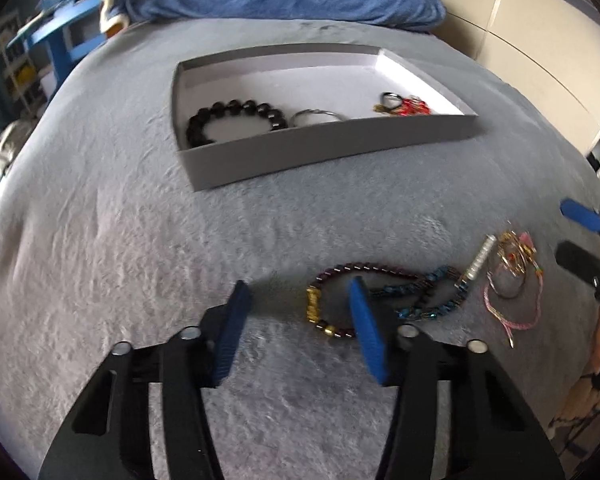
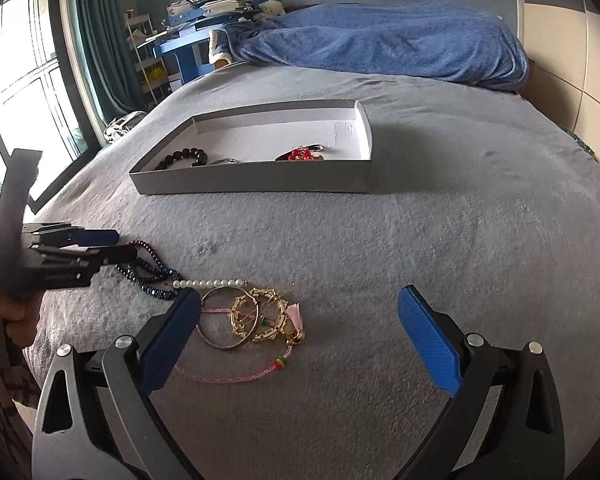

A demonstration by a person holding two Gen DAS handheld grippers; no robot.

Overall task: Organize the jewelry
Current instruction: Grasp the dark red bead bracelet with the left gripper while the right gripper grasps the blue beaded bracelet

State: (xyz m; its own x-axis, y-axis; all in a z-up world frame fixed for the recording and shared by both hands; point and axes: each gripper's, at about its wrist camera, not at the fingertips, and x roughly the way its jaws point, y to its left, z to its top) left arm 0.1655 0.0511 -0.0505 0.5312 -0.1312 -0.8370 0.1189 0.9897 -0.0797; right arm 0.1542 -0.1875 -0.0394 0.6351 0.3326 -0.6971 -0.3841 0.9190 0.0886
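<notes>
We hold the left gripper (image 1: 298, 300) half open over the grey plush bedspread (image 1: 120, 240), one blue pad beside the purple-and-gold beaded bracelet (image 1: 320, 312), gripping nothing. Our right gripper (image 2: 300, 312) gapes wide and empty above gold bangles (image 2: 256, 316). The shallow grey cardboard tray (image 2: 252, 182) lies beyond.
</notes>
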